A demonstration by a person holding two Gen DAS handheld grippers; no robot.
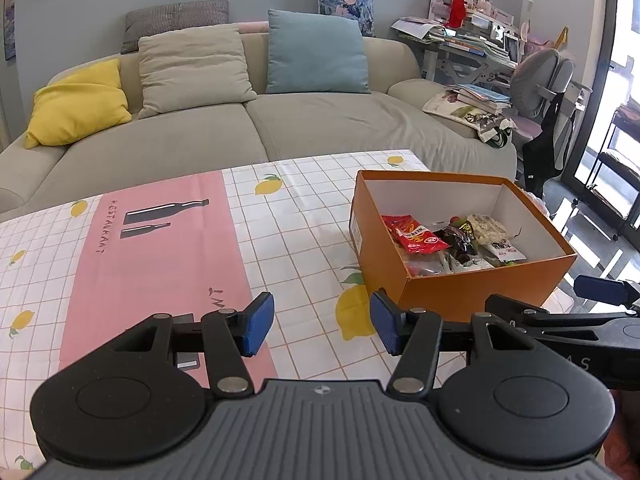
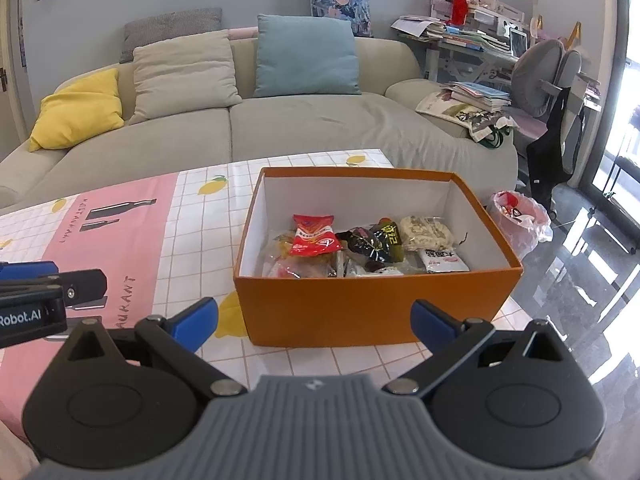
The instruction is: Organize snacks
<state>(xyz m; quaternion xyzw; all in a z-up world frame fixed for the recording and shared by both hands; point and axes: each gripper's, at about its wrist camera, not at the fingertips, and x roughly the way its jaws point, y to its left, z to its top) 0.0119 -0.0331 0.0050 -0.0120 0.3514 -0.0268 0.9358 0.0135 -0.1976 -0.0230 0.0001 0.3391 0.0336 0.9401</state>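
We are holding the left gripper [image 1: 322, 326] low over the tablecloth [image 1: 160, 264], its blue pads spread wide with nothing between them; the orange box [image 1: 472, 288] is sitting ahead and to the right of its jaws, clear of them. We are holding the right gripper [image 2: 314, 322] just before the same box [image 2: 360, 308], its jaws standing wide and empty, the near wall of the box lying ahead between the fingertips but apart from them.

All the snacks are lying inside the one box: one red packet [image 2: 314, 236], one black-and-yellow packet [image 2: 378, 242], one pale noodle block [image 2: 426, 232], one white packet [image 2: 442, 260], and several clear wrappers beneath that we cannot count.

The box is resting on a table covered in a checked lemon-print cloth with a pink panel. Behind it we are seeing a beige sofa [image 1: 280, 128] bearing five cushions, one of them yellow [image 1: 78, 108] and one blue [image 1: 316, 54], a cluttered desk [image 2: 472, 36], a grey chair [image 2: 544, 80] and a bagged bin [image 2: 520, 220] on the glossy floor.
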